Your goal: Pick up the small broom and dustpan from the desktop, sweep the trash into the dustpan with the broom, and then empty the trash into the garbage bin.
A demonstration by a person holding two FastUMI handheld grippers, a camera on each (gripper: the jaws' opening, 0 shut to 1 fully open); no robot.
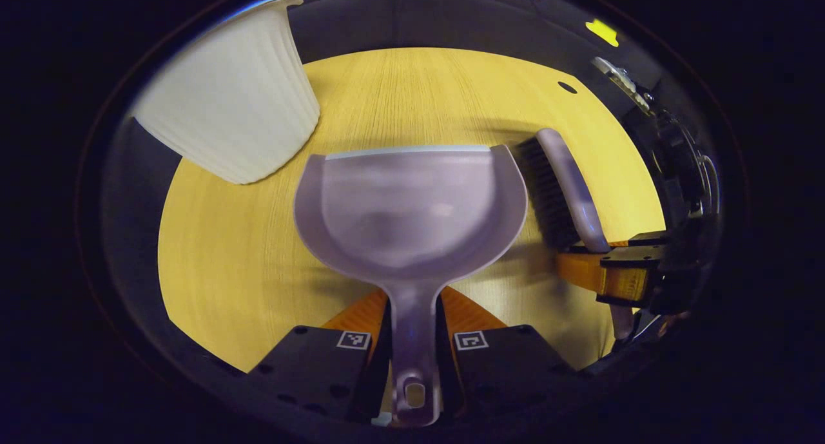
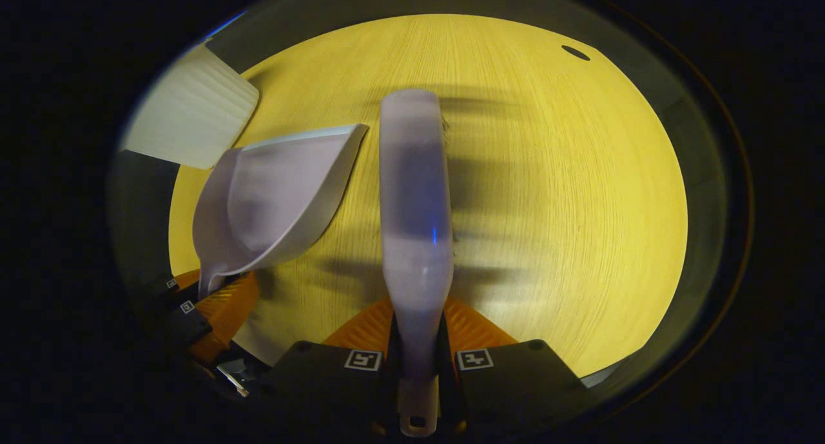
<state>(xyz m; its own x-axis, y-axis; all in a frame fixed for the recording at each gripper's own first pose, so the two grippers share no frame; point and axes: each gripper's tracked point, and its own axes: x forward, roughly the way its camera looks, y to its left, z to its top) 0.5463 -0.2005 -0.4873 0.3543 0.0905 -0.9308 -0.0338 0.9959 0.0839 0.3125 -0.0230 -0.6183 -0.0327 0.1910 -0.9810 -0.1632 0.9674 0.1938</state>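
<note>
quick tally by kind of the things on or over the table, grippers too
dustpan: 1
broom: 1
garbage bin: 1
grippers: 2, left gripper and right gripper
table: 1
total: 6

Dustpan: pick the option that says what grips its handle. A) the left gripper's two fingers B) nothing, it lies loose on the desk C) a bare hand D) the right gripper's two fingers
A: in the left gripper view the dustpan has its handle clamped between the left gripper's two fingers, while the right gripper holds the broom.
</note>
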